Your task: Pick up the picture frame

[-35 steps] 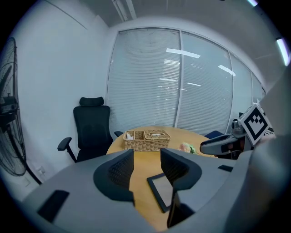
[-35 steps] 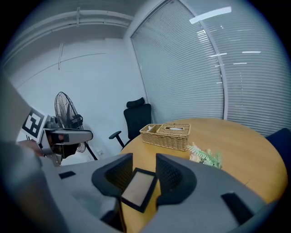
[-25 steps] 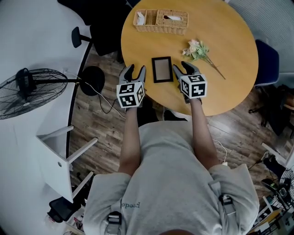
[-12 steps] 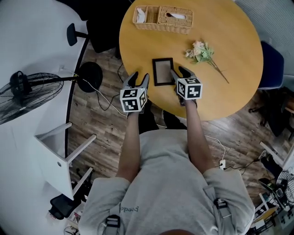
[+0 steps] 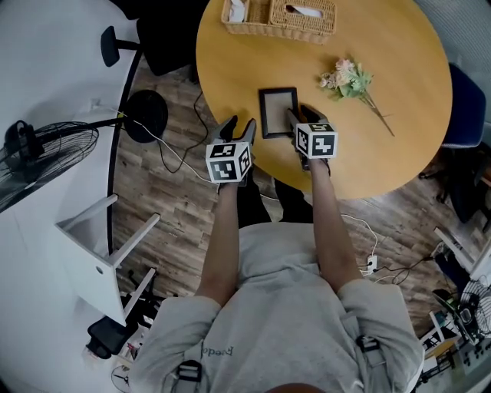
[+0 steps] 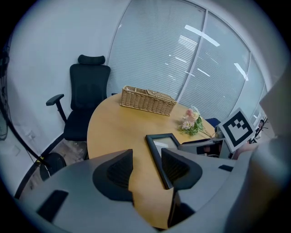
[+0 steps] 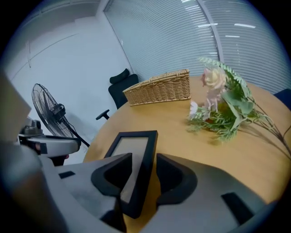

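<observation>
A black picture frame (image 5: 278,112) lies flat on the round wooden table (image 5: 383,92), near its front edge. My right gripper (image 5: 301,117) is at the frame's right side. In the right gripper view the picture frame's (image 7: 129,145) right rail runs between the jaws of that gripper (image 7: 144,168); a thin strip of table still shows beside the rail, so it is open. My left gripper (image 5: 238,125) hovers open at the table's edge, left of the frame and apart from it. In the left gripper view the frame (image 6: 161,143) lies ahead of the empty left gripper (image 6: 146,168).
A wicker basket (image 5: 280,17) stands at the table's far side. A small bunch of flowers (image 5: 349,77) lies right of the frame. A floor fan (image 5: 38,153), a black office chair (image 6: 88,98) and a white stool (image 5: 100,253) stand to the left, and a blue chair (image 5: 460,100) to the right.
My right gripper has moved forward and left until its jaws straddle the frame's right rail. The left gripper has crept forward along the table's edge. The frame has not moved.
</observation>
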Motion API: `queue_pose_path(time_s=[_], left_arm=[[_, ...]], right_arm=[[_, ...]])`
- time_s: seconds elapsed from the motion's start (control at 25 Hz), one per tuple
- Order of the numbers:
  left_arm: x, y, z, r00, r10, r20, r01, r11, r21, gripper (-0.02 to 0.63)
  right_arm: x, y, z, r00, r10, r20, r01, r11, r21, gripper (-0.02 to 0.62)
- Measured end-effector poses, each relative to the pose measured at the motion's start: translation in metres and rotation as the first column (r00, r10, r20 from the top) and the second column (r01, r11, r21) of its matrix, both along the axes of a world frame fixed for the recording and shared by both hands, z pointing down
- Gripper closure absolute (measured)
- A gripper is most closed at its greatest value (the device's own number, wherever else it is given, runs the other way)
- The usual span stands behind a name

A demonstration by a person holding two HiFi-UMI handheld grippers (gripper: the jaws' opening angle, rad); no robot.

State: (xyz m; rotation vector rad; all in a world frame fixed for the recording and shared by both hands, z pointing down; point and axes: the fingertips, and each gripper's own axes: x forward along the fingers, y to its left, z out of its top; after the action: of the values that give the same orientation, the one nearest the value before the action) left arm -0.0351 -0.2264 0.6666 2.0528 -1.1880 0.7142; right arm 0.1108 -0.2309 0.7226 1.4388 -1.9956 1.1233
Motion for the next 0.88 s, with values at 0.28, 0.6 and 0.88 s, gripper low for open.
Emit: queue_pose_path(time_s=[0.28, 0.6, 0.88], left_arm=[[-0.008, 0.013, 0.008, 1.000, -0.002, 0.001, 0.002, 1.000, -0.026, 0.393], [-0.015, 0.021, 0.013, 1.000, -0.014, -0.007, 0.014, 0.999, -0.037, 0.393], [-0.030, 0.030, 0.018, 0.999, -0.050, -0.008, 0.049, 0.998, -0.047, 0.393]], right_arm=[[-0.001, 0.001, 0.007, 0.999, 0.008, -0.037, -0.008, 1.000, 0.006, 0.451], [-0.003, 0.001, 0.006, 0.998, 0.000, -0.060, 0.000, 1.000, 0.012, 0.472], [-0.011, 0.001, 0.007, 0.999, -0.013, -0.038, 0.014, 1.000, 0.015, 0.488]])
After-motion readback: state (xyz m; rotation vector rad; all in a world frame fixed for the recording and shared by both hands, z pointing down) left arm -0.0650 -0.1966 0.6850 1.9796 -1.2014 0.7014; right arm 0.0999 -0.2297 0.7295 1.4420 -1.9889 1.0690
